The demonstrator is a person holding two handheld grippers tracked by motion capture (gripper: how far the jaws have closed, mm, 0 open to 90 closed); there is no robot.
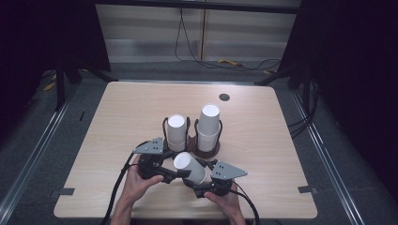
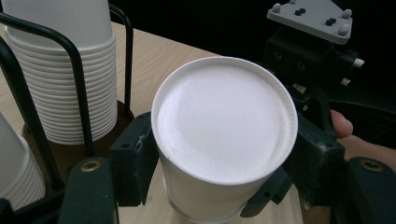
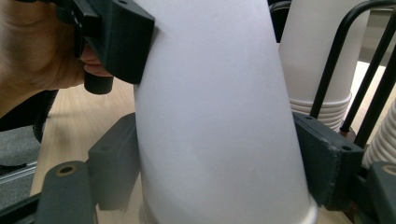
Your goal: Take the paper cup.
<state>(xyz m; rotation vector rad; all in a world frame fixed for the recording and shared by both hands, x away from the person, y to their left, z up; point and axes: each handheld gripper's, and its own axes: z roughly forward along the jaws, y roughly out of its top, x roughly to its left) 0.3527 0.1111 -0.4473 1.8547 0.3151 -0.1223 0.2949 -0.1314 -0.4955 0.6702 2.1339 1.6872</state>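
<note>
A white paper cup (image 1: 189, 166) hangs tilted over the table's near middle, base toward the left hand. My left gripper (image 1: 180, 169) is shut on it near the base; in the left gripper view its pads (image 2: 135, 158) clamp both sides of the cup (image 2: 224, 140). My right gripper (image 1: 199, 180) comes in from the right and grips the same cup lower down. In the right gripper view both of its pads (image 3: 116, 168) lie against the cup wall (image 3: 215, 116) near the rim.
Just behind the held cup, a black wire holder on a brown base (image 1: 206, 152) carries two stacks of white cups (image 1: 176, 132) (image 1: 208, 126). A dark round grommet (image 1: 224, 97) sits near the table's far edge. Bare wood lies to the left and right.
</note>
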